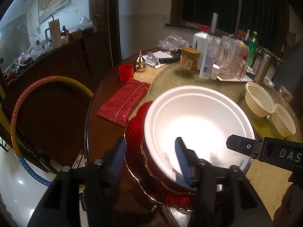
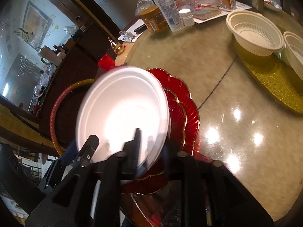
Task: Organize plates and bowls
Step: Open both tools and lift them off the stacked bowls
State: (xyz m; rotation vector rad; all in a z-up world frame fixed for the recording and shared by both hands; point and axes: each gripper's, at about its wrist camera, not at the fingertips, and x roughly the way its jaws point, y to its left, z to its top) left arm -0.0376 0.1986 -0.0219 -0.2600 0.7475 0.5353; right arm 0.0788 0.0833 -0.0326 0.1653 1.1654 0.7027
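Currently my left gripper [image 1: 150, 158] stands spread, its blue-padded fingers [image 1: 182, 158] straddling the near rim of the white foam plate [image 1: 198, 124]: one finger sits inside the dish, the other outside to the left. I judge this is a loose cradle rather than a pinch, meant to steady the plate while the other tool carries the load. My right gripper [image 2: 115, 141] is pressed together on that same near rim, one finger lying over the inner face; the plate is tilted up and blurred, so it is lifted rather than resting. Directly under the white plate lie two scalloped red plates [image 2: 187, 111], nested, the smaller on the larger; stacking like on like explains the hover above them. Beyond the white plate, well apart on the glass turntable [image 2: 217, 60], two ribbed cream bowls [image 1: 258, 99] stand side by side on a gold mat [image 2: 269, 83]. Further back from the plate, bottles and a brown jar [image 1: 189, 59] crowd the rim.
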